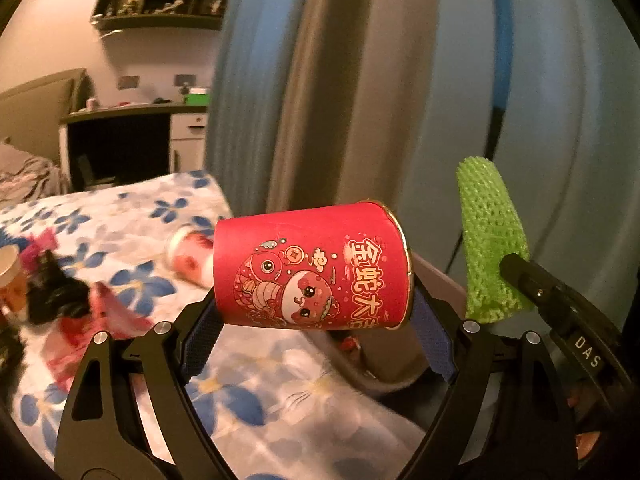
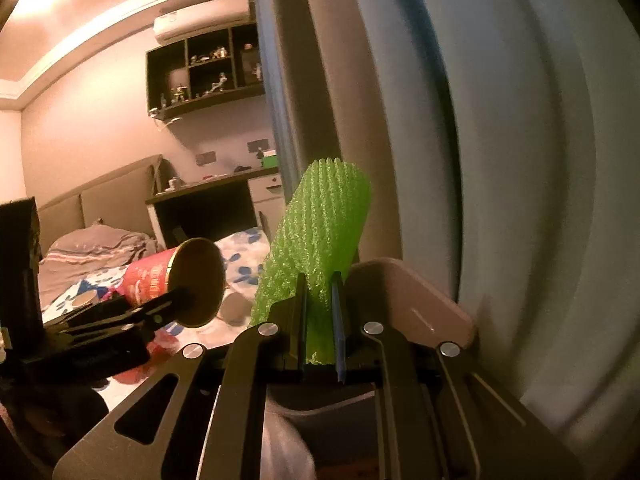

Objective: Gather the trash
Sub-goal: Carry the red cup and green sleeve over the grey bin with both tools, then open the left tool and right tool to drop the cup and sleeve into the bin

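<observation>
A red paper cup with a cartoon print lies sideways between the blue pads of my left gripper, which is shut on it, base to the left and gold rim to the right. In the right wrist view the same cup shows its open mouth, with the left gripper under it. My right gripper is shut on a green foam net sleeve that stands up out of the jaws. That sleeve appears just right of the cup. A beige bin rim lies right below both grippers.
The bed's blue-flowered sheet carries another red-and-white cup, a brown cup and pink and black wrappers. A blue-grey curtain hangs close behind the bin. A desk stands beyond the bed.
</observation>
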A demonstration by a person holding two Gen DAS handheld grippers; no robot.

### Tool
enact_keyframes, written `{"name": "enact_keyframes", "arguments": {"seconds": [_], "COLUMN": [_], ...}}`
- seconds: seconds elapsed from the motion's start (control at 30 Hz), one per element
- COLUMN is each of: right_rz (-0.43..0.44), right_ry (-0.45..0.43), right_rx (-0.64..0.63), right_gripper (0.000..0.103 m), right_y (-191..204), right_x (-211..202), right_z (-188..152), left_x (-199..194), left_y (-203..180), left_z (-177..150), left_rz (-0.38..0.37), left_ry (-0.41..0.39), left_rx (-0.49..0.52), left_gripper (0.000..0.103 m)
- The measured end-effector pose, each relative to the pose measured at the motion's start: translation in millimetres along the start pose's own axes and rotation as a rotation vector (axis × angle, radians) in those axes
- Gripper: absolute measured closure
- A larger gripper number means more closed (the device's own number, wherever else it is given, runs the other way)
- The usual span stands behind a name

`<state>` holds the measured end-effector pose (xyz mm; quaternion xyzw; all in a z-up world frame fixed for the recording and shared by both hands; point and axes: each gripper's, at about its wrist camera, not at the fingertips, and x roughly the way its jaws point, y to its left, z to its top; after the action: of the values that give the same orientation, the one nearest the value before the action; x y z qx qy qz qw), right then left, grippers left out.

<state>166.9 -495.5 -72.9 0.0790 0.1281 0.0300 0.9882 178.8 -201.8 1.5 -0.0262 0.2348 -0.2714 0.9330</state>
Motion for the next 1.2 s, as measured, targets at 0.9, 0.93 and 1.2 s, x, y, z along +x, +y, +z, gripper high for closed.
{"name": "enact_keyframes", "arguments": {"seconds": [0.9,0.93,1.2], "right_rz": [-0.067,-0.068,-0.078], "right_ry": [0.029,0.031,0.047], "right_rx": [0.04,0.039,0.042], "right_gripper": [0.091,0.091,0.091], "right_y": [-21,-20,-23], "right_x": [38,39,48], "right_z": [4,4,4], "left_x": [90,93,103], "left_y": [-26,-25,-21], "left_z": [-15,-15,-22], "left_rz": [-0.09,-0.09,-0.105], "left_ry": [0.144,0.148,0.173], "left_rx": [0.024,0.021,0.004], "left_gripper": [0.019,0.019,0.018]}}
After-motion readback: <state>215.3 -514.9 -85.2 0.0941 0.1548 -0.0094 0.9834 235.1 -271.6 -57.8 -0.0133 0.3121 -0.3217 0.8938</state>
